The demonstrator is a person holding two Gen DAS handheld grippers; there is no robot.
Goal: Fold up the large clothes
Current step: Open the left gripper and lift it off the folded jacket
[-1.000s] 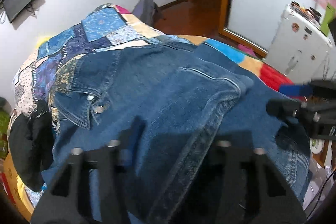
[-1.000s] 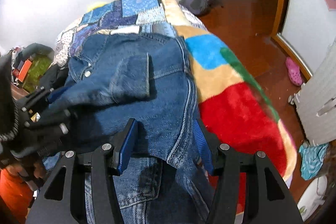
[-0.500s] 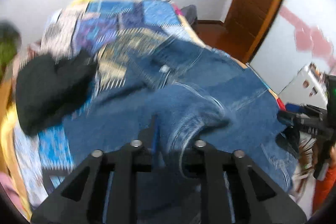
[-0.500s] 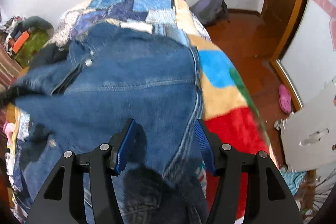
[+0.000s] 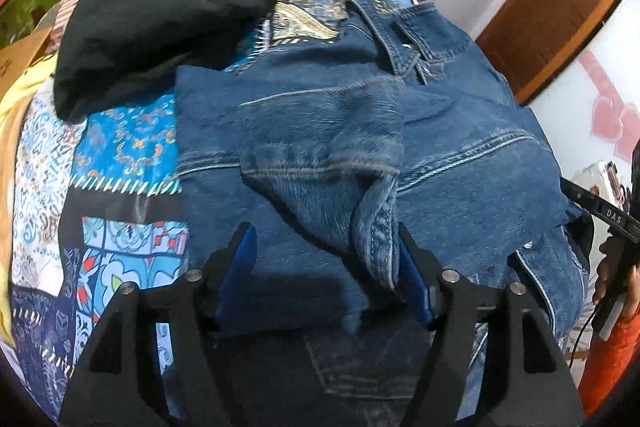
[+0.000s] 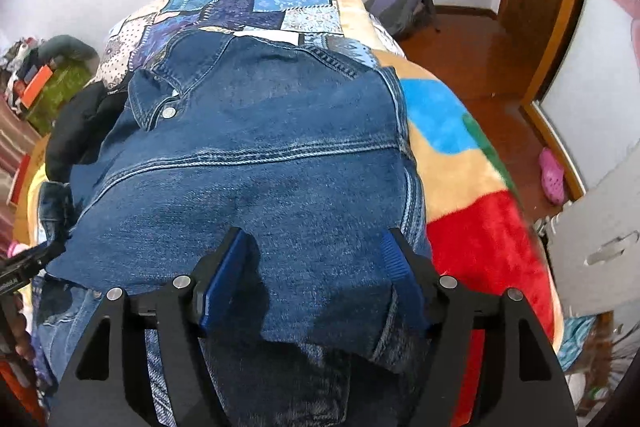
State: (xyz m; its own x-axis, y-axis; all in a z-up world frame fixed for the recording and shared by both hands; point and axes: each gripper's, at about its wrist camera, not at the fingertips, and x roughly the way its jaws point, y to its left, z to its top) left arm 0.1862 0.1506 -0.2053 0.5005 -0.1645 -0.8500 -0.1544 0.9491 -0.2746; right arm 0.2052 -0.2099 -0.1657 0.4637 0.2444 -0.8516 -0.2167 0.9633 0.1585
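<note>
A blue denim jacket (image 5: 460,131) lies spread on the bed, collar at the far end. It also fills the right wrist view (image 6: 260,163). A sleeve (image 5: 320,147) lies folded across its left half, its cuff (image 5: 376,239) hanging between the left jaws. My left gripper (image 5: 326,267) is open, low over the near left part of the jacket. My right gripper (image 6: 312,275) is open, over the jacket's near hem at its right side. The right tool shows at the left wrist view's right edge (image 5: 600,215).
A black garment (image 5: 136,35) lies on the patchwork quilt (image 5: 120,147) left of the jacket. A red, yellow and blue blanket (image 6: 472,187) covers the bed's right side. Wooden floor (image 6: 480,43), a backpack (image 6: 404,3), a pink shoe (image 6: 552,175) and white furniture (image 6: 600,227) lie to the right.
My left gripper shut on the sleeve, carried it left across the jacket, and has opened again. The right gripper stayed open and shifted slightly over the hem.
</note>
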